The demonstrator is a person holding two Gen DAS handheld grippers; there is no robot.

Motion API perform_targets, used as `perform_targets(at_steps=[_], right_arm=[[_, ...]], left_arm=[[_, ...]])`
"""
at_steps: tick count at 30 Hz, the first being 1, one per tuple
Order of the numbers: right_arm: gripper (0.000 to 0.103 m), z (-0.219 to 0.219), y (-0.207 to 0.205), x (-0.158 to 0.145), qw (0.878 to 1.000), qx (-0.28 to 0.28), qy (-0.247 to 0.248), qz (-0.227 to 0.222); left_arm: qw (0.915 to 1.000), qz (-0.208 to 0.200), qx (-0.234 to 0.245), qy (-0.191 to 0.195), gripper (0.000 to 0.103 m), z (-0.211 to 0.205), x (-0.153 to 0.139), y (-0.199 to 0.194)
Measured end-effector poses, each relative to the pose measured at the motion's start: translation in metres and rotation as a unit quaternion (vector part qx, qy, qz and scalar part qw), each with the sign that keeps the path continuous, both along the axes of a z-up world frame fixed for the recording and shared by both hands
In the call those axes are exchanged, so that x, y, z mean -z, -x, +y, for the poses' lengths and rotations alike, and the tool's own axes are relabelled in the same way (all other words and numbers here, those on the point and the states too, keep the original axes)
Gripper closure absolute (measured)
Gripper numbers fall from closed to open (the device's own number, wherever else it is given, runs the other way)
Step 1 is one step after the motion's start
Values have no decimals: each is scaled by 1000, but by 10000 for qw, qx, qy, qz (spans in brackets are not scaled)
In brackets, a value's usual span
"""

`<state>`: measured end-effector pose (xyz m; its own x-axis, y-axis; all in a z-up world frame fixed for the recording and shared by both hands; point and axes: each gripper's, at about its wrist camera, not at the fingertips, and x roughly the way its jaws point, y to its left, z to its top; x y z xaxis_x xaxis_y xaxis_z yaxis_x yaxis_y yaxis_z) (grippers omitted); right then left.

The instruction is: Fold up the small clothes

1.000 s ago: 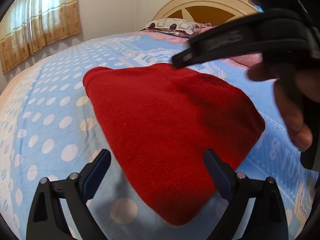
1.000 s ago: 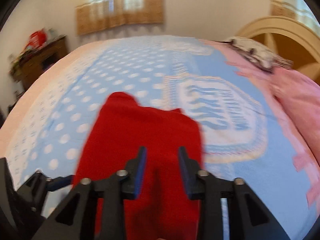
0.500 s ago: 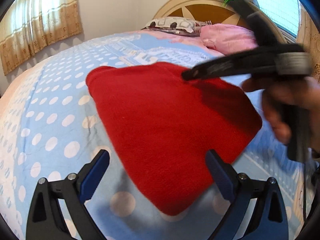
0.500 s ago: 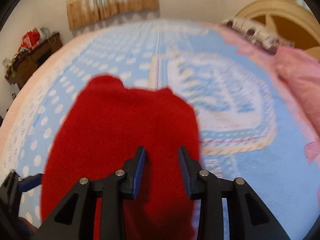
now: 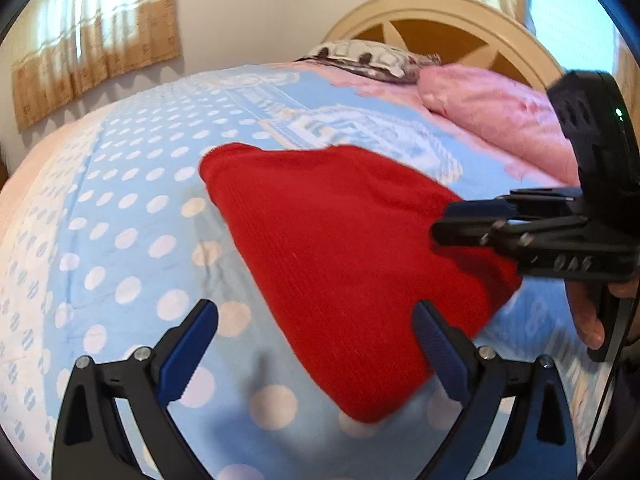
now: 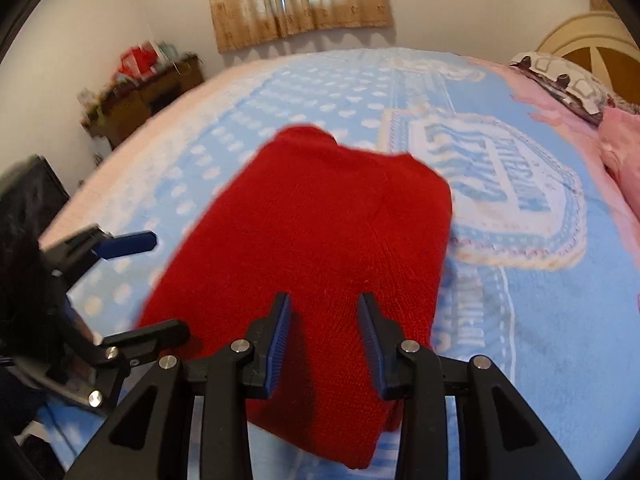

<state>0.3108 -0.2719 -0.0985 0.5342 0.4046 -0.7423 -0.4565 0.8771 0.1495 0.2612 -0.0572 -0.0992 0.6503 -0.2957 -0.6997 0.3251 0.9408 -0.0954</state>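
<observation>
A red knitted garment [image 5: 344,256] lies folded flat on the blue polka-dot bedspread [image 5: 120,240]. It also shows in the right wrist view [image 6: 320,232]. My left gripper [image 5: 316,344] is open wide and empty, held above the garment's near corner. My right gripper [image 6: 324,332] is partly open and empty, hovering over the garment's near edge. The right gripper also shows from the side in the left wrist view [image 5: 448,228], at the garment's right side. The left gripper shows in the right wrist view [image 6: 140,280] at the garment's left side.
A pink blanket [image 5: 500,120] and a patterned pillow [image 5: 360,56] lie by the cream headboard [image 5: 440,20]. A cluttered wooden dresser [image 6: 144,84] stands by the wall beyond the bed. Curtained windows are behind.
My right gripper has drawn back from above the garment's middle to its near right side and dropped lower. The garment lies as before. The left gripper has barely moved.
</observation>
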Motion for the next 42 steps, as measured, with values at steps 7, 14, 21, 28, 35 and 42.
perform_targets(at_steps=[7,14,21,28,35,42], right_arm=[[44,-52,-52,-2,9915,787,-1009,254],[44,-59,-103,35,9872,904,-1034,810],[44,-58,-133,56,9823,812,-1290,1087],[44,-47,-157,64,9782,632,-1559,1220],[66,-47,-157,67,9731,394,-1884,1265],[74,-40,-150,67,9766,375,-1786,1135]], left_arm=[[9992,192,-322,155,3,0,18,-26],[9984,255,-214,464,3,0,28,-30],[9959,399,-164,791,0,-2,36,-36],[9917,635,-151,1111,0,-1,47,-44],[9898,689,-64,1243,0,-3,51,-43],[9848,740,243,1550,21,2,51,-41]])
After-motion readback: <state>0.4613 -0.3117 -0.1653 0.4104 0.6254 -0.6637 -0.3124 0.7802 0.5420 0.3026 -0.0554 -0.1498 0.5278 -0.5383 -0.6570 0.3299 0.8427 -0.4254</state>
